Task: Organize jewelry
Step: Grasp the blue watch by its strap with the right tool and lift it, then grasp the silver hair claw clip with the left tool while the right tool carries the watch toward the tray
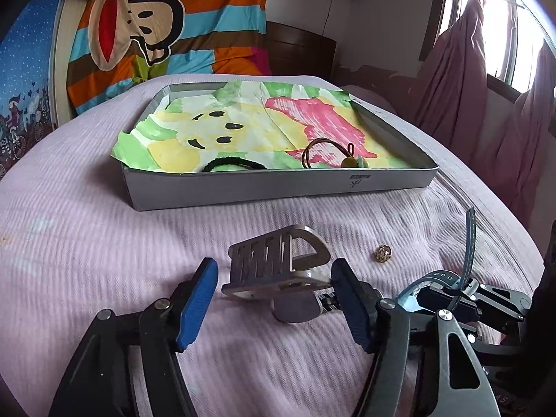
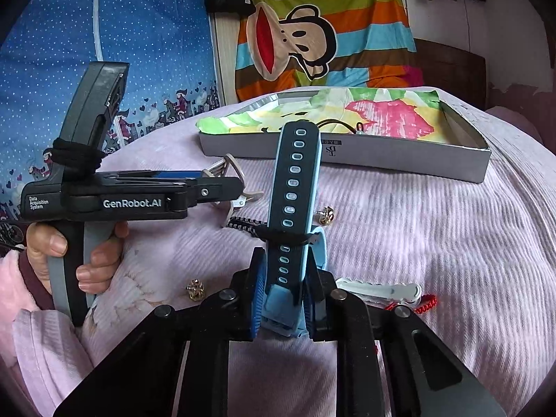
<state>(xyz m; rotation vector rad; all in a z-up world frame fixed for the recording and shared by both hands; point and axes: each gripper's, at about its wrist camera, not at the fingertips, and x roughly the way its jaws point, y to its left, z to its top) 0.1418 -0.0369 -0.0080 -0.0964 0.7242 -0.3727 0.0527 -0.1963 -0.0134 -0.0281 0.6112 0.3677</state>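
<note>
Right gripper (image 2: 282, 299) fingers clamp watch strap (image 2: 293, 187).

Bare pink bedspread (image 1: 87, 243) lay open btwn the left gripper (image 1: 274, 299) and the box (image 1: 278, 184) near wall. A silver hair claw (image 1: 278, 264) sat btwn its spread fingers, blocking that gap. Gold bead (image 1: 383, 253) lay just right of it. W/ blue watch strap (image 2: 295, 180) upright in the right gripper (image 2: 283, 299), straight-ahead path was blocked; white clip (image 2: 382, 293) lay close on the right.

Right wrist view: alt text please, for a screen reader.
The right hand-held gripper is shut on a light-blue rubber watch strap standing up over a pink ribbed bedspread. Beyond lies a shallow grey cardboard tray; the left hand-held gripper reaches in from the left.
</note>
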